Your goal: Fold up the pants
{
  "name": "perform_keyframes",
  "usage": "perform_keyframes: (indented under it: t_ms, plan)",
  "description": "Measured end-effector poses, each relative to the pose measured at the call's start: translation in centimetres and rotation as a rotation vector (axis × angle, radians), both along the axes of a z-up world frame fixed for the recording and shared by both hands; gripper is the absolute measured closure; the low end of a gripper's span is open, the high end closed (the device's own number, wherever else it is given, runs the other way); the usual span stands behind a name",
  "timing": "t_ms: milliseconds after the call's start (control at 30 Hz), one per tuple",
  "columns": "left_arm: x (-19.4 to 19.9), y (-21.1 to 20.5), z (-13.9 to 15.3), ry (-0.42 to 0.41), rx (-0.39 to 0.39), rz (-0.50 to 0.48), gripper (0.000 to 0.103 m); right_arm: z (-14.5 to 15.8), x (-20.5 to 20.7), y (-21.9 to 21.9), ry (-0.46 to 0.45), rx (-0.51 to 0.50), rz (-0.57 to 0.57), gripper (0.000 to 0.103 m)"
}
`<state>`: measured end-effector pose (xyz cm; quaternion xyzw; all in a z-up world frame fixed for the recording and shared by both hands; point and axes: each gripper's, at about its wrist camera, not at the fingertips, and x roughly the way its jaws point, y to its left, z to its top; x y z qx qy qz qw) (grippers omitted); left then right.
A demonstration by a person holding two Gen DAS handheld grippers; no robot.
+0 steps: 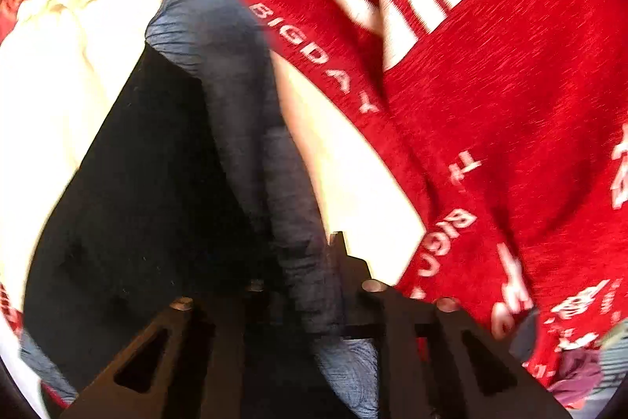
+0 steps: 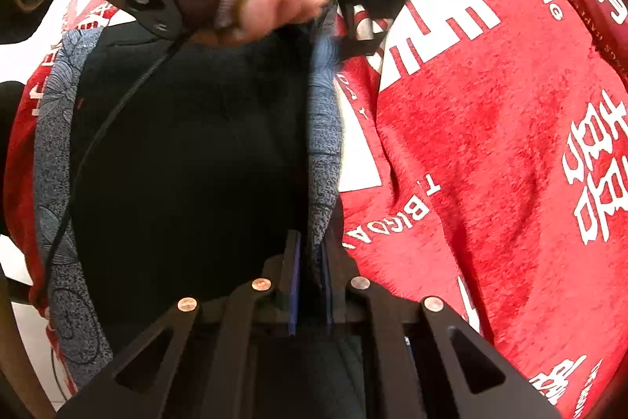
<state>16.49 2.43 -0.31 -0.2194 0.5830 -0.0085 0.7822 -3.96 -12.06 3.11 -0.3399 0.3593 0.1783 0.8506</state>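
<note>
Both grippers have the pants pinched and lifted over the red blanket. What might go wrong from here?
1. The right gripper bites only the thin blue-grey edge of the pants; it may slip out under tension.
2. The other gripper's black cable lies across the dark fabric and could get folded in or snag.
3. The left gripper view is motion-blurred; a fast swing could drag the pants over the cream garment on the red blanket.

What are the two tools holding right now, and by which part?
Both grip the pants by their blue patterned edge: right tool near the camera, left tool farther along.
</note>
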Motion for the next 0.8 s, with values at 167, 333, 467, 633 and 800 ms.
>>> perform_keyframes:
  t_ms: [167, 333, 467, 633, 800]
  plan:
    - [-7.1, 1.8, 3.2, -0.158, -0.014, 0.006, 0.088, 0.4, -0.5, -1.1, -0.007, 0.041, -0.026, 0.096]
    - [-15.0, 5.0, 5.2, -0.231, -0.097, 0.032, 0.088, 2.1, -3.6, -1.1, -0.036, 0.079, -0.031, 0.096]
    - [-18.4, 7.5, 2.5, -0.190, -0.135, 0.028, 0.088, 2.6, -7.5, 0.6, -0.040, 0.085, -0.012, 0.096]
    - [-20.1, 9.0, -1.6, -0.120, -0.131, 0.026, 0.088, -0.9, -10.2, 3.2, 0.026, 0.029, 0.022, 0.096]
    - [-20.7, 9.6, -2.1, -0.129, -0.125, 0.025, 0.088, -4.2, -11.5, 4.7, 0.095, -0.035, 0.040, 0.096]
